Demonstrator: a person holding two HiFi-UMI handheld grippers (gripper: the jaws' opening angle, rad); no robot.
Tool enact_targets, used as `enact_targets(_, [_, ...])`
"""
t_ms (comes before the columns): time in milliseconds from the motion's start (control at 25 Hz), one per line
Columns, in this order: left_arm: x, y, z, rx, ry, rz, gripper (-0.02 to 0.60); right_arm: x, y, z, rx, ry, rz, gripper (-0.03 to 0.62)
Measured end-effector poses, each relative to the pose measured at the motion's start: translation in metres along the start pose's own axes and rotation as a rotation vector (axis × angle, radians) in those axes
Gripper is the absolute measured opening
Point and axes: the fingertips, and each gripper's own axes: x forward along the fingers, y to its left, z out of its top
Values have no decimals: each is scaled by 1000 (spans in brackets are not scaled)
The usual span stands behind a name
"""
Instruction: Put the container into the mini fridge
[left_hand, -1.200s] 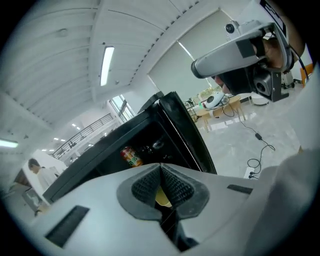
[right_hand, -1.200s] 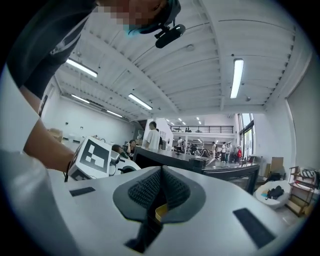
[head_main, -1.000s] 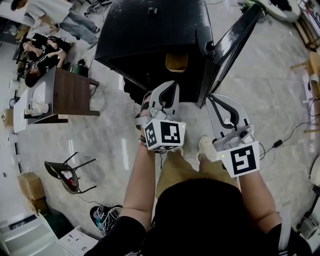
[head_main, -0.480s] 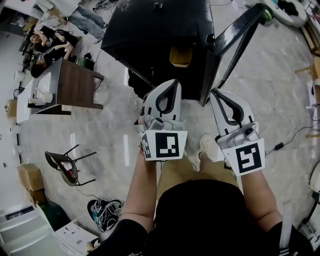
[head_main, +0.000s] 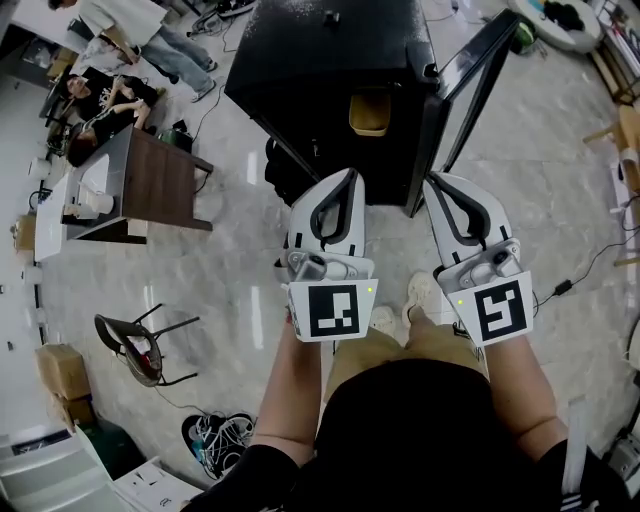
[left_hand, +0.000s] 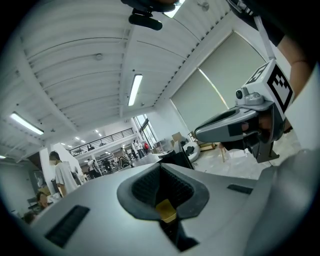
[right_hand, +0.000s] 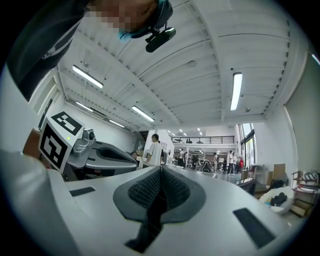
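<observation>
The yellow container (head_main: 368, 113) sits inside the black mini fridge (head_main: 330, 60), whose door (head_main: 470, 75) stands open to the right. Both grippers hang side by side in front of the fridge opening, pointing toward it and apart from the container. My left gripper (head_main: 346, 176) (left_hand: 161, 167) has its jaws closed together with nothing between the pads; a small yellow patch (left_hand: 166, 210) shows through the gap below them. My right gripper (head_main: 432, 183) (right_hand: 161, 170) is likewise shut and empty. Each gripper appears in the other's view: the right gripper (left_hand: 235, 125) and the left gripper (right_hand: 107, 152).
A brown desk (head_main: 150, 185) stands left of the fridge with people seated and standing beyond it. A folding chair (head_main: 135, 345) and a heap of cables (head_main: 215, 440) lie on the marble floor at lower left. A cable (head_main: 590, 265) runs across the floor at right.
Both grippers have risen and drawn slightly back from the fridge opening, still shut. The container stays in the fridge.
</observation>
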Motion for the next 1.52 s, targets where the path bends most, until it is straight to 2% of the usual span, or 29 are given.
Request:
enact_targets(400, [-91, 17, 21, -48, -95, -14, 23, -35, 76, 40, -31, -30, -56, 35])
enact_targets(720, [-140, 26, 35, -81, -147, -20, 23, -52, 113, 64, -65, -59, -83, 35])
enact_targets(1040, [-160, 21, 42, -101, -169, -49, 23, -61, 134, 73, -67, -71, -80, 37])
enact_targets(1520, [-163, 10, 48, -128, -173, -54, 23, -65, 132, 77, -76, -72, -88, 35])
